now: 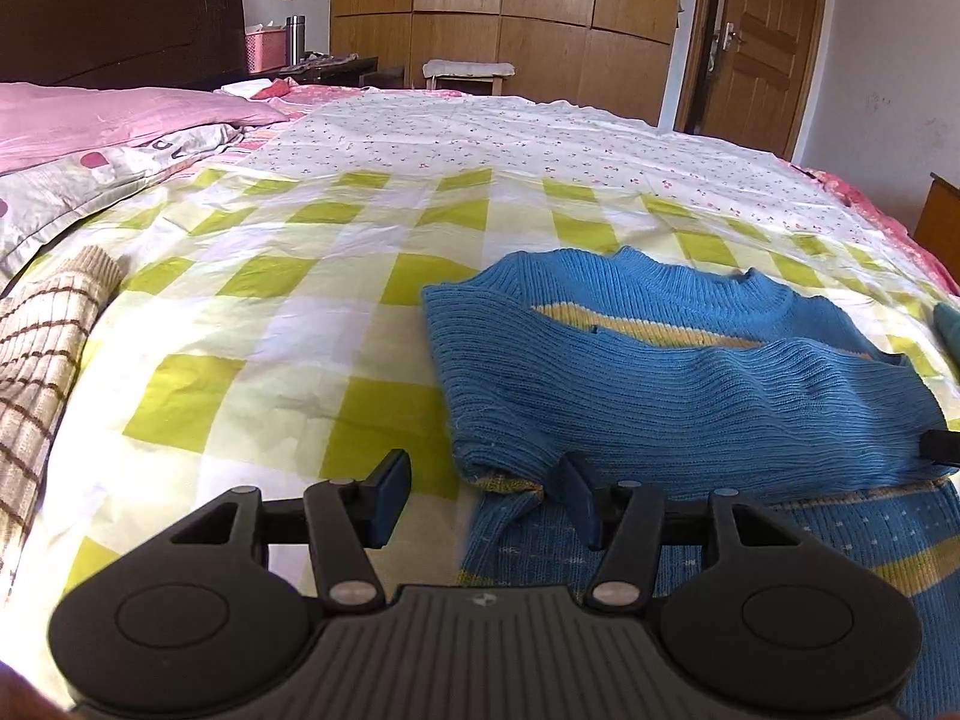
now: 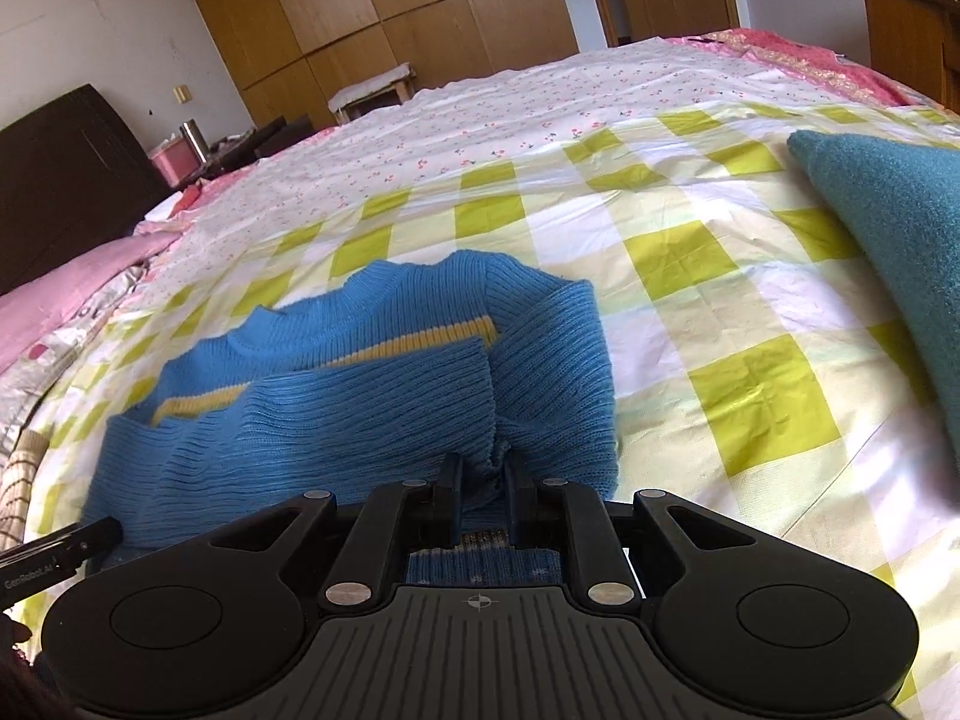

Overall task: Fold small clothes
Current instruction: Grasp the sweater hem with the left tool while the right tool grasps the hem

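Just ahead of both grippers, a small blue knit sweater (image 1: pixel 678 396) lies partly folded on a green-checked bedsheet (image 1: pixel 288 324). Right gripper (image 2: pixel 483 495) is pinched on bunched knit at its near edge. Left gripper (image 1: pixel 483 501), jaws apart, holds nothing, one finger over the near left corner. Soft, light, floppy fabric: likely best gripped at corners or folded edges.

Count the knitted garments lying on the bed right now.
3: a blue sweater in the middle, pinched by the right claw; a beige striped knit at the left edge; a teal knit at the right. More may lie out of view.
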`<state>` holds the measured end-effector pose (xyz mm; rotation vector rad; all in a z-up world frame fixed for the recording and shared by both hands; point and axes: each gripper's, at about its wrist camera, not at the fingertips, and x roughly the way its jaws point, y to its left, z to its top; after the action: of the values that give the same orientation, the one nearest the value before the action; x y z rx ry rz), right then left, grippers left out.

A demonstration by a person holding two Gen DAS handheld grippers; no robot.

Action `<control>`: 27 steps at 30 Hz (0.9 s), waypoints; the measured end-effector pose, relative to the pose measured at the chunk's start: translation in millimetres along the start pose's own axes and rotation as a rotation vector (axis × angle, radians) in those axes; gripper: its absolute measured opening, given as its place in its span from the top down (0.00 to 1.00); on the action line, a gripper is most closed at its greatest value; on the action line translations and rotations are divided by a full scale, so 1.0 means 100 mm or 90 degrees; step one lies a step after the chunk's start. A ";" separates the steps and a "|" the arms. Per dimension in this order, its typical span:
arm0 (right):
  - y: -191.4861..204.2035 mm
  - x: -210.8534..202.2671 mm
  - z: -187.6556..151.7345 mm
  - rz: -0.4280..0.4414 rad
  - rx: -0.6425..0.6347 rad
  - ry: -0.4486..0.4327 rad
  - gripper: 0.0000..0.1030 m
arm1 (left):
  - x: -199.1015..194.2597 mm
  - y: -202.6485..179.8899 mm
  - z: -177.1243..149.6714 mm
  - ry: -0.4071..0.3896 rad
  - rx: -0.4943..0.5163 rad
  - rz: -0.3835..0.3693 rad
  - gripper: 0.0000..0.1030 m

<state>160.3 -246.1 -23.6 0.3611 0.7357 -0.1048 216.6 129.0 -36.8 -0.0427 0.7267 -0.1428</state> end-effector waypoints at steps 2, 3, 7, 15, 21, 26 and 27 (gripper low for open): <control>-0.01 -0.05 0.00 0.001 -0.003 -0.006 0.85 | -0.04 0.01 -0.01 0.003 0.010 0.006 0.42; -0.01 -0.05 0.01 -0.004 -0.009 -0.005 0.85 | -0.05 0.01 -0.02 0.008 0.014 0.010 0.42; -0.01 0.00 0.03 -0.013 -0.025 0.025 0.85 | -0.22 0.08 -0.12 0.032 0.028 0.012 0.43; -0.03 -0.55 -0.21 0.039 -0.066 0.045 0.84 | -0.81 0.24 -0.45 0.079 0.025 -0.029 0.43; -0.12 -1.05 -0.66 0.061 -0.099 0.103 0.81 | -1.11 0.26 -0.74 0.119 0.040 -0.046 0.43; -0.23 -1.37 -1.00 0.063 -0.098 0.133 0.80 | -1.20 0.23 -0.96 0.153 0.066 -0.040 0.43; -0.26 -1.41 -1.05 0.061 -0.096 0.138 0.78 | -1.20 0.24 -1.00 0.159 0.063 -0.039 0.43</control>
<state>-16.5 -236.8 -8.0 0.2649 0.9338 0.0821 64.4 171.3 -34.4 0.0485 0.9663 -0.2464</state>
